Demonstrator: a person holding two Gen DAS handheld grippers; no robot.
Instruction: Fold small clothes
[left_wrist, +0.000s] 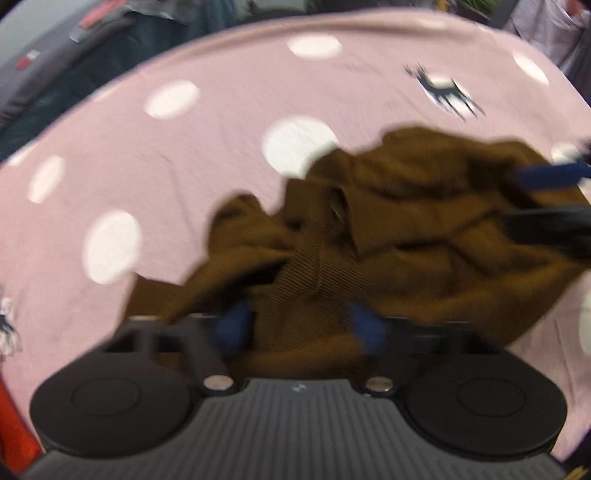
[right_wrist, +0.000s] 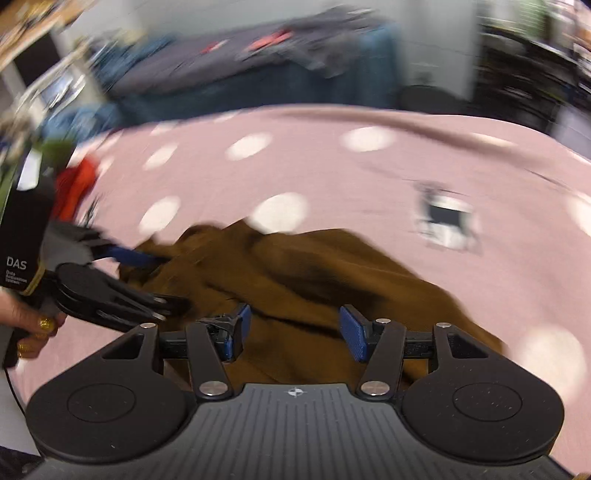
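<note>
Brown knit garment (left_wrist: 388, 229) lies crumpled on a pink spread (left_wrist: 207, 122) dotted with white circles, directly ahead of both tools and running under their tips. From the left wrist view, the left gripper (left_wrist: 301, 323) has its blue pads (left_wrist: 236, 325) drawn partway together with a fold of the brown cloth bunched between them; motion blur hides whether the pads actually press on the fabric, so the grip cannot be told for certain. Far to the right of that tool, the other gripper's blue finger and dark frame reach in over the garment's right edge. From the right wrist view, the right gripper (right_wrist: 291, 328) stands spread, its two blue pads (right_wrist: 351, 332) well apart above the brown cloth, with nothing pinched between them. To its left, the left tool shows from the side, pointing into the garment's near-left corner, held by a hand (right_wrist: 33, 328) wearing gold rings. Beyond the garment, past the right tool's tip and to the right, a small dark deer print (right_wrist: 445, 218) marks the spread. An orange cloth (right_wrist: 75, 188) sits at the far left edge of the bed.
</note>
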